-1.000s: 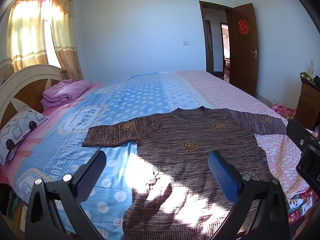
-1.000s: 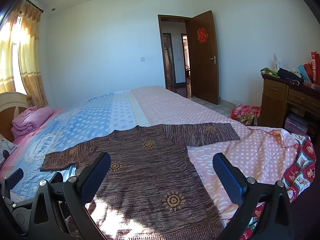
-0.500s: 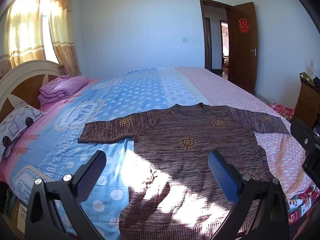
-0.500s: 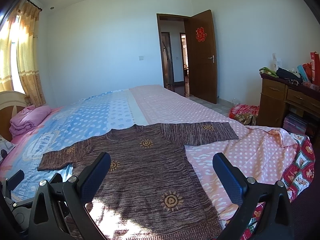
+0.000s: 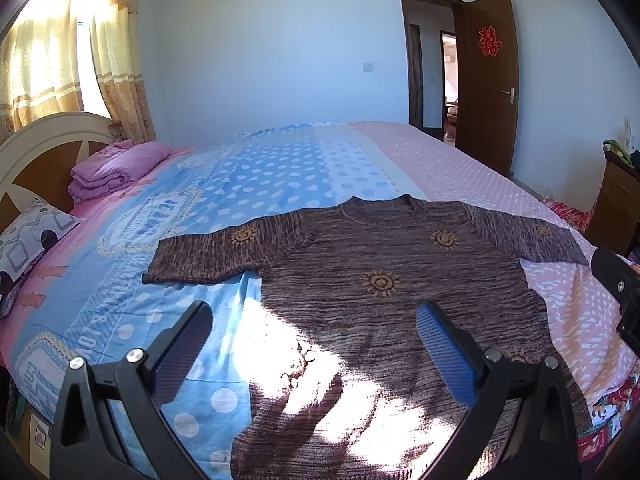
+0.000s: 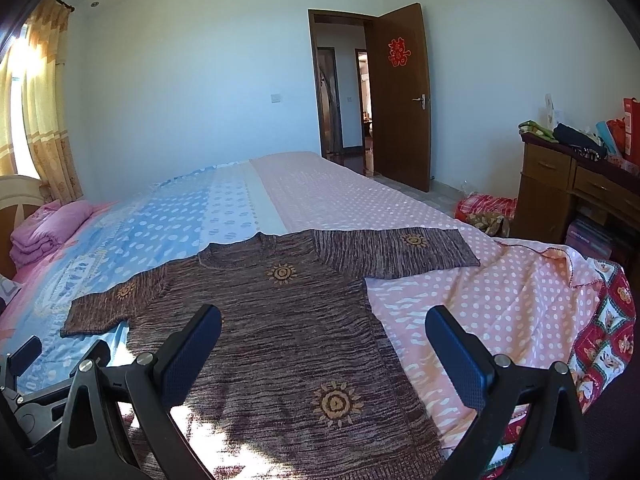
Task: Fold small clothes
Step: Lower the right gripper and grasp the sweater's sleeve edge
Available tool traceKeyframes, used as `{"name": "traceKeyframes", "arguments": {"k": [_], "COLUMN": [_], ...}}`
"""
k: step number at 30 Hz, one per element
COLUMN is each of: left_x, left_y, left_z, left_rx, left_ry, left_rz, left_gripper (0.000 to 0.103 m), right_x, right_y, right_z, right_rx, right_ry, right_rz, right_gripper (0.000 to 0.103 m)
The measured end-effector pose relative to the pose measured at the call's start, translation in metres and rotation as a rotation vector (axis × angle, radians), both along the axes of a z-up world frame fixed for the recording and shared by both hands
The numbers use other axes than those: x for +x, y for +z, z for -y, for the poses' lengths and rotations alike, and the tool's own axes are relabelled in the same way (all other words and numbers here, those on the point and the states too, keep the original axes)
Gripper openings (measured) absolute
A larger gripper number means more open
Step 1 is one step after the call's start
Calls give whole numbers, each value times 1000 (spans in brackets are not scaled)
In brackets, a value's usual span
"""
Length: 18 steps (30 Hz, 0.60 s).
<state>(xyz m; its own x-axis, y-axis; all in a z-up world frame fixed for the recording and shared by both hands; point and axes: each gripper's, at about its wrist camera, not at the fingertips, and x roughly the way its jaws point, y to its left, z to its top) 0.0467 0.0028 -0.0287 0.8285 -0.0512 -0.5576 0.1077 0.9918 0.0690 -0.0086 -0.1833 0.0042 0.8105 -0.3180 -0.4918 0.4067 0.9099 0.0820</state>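
The brown sweater (image 5: 384, 300) lies flat on the bed (image 5: 280, 176), face up, with its long axis running from the hem at the bottom of the frame to the collar in the middle. Both sleeves are spread out sideways. The left gripper (image 5: 312, 344) hovers over the hem with its jaws wide apart and grasping nothing; the right gripper (image 6: 324, 344) is released in the same way. The left sleeve (image 5: 224, 252) points to the left of the frame, so the left gripper seems nearer to it. A door (image 6: 400, 96) stands open behind.
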Motion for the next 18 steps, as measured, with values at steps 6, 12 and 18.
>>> {"name": "traceKeyframes", "arguments": {"k": [6,12,18], "left_x": [28,69,119], "left_y": [-9,-20,-30], "left_z": [3,-3,-13], "left_rx": [-21,-19,-10], "left_ry": [-33,-59,-41], "left_rz": [-25,-30,-28], "left_gripper": [103,103,103], "right_x": [25,48,48], "right_y": [-3,-16,-12], "right_z": [27,90,196], "right_rx": [20,116,167], "right_ry": [-41,-83,-247], "right_rz": [-31,-66,-42], "right_gripper": [102,102,80]}}
